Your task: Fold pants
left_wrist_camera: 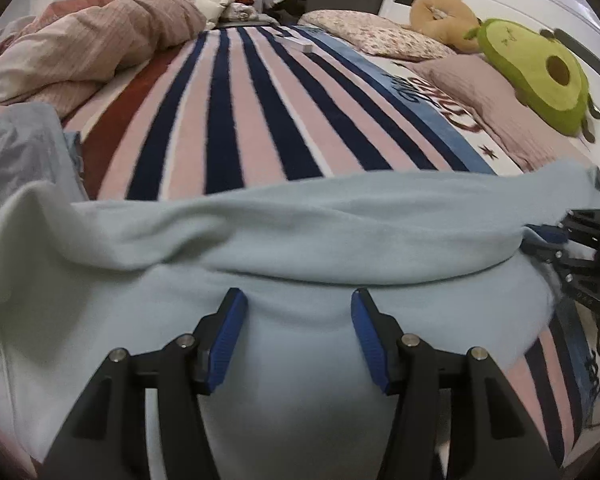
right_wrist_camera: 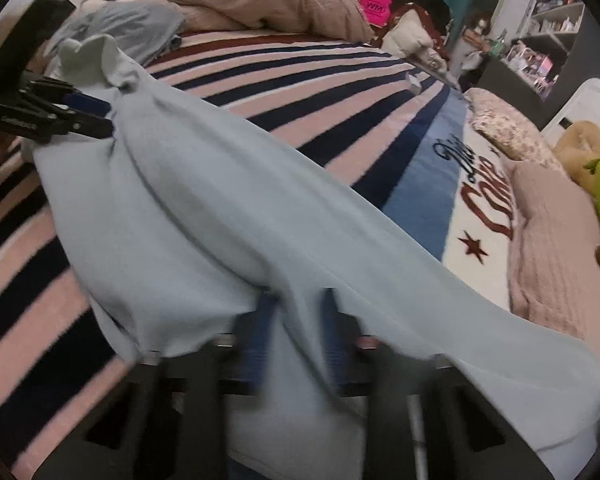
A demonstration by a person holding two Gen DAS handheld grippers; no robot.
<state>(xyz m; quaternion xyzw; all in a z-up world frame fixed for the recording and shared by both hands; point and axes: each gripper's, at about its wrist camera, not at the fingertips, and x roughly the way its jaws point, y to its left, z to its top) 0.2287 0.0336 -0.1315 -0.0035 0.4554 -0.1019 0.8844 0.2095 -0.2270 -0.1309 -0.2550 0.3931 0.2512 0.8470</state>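
Here the pale blue pants (left_wrist_camera: pixel 300 232) lie stretched across the striped blanket (left_wrist_camera: pixel 236 128) on the bed, lifted between both tools. The left gripper (left_wrist_camera: pixel 298 320) has its fingers (left_wrist_camera: pixel 230 340) spread wide in its own view, cloth lying between them, though the right wrist view shows it pinching a bunched end. The right gripper (right_wrist_camera: pixel 296 332) grasps a fold. An avocado plush (left_wrist_camera: pixel 536 80) sits at the bed's far right edge.

Pale blue knit-cloth pants (left_wrist_camera: pixel 300 232): soft, matt, fine weave. Striped pink-and-navy fleece blanket (left_wrist_camera: pixel 236 120): fuzzy nap, matt. Black plastic left gripper (left_wrist_camera: pixel 298 340): matt body, ribbed blue rubbery pads (left_wrist_camera: pixel 228 340), shiny metal pins. Green avocado plush toy (left_wrist_camera: pixel 540 76): short velvety pile. Crinkled pink cotton duvet (left_wrist_camera: pixel 100 32): ribbed texture
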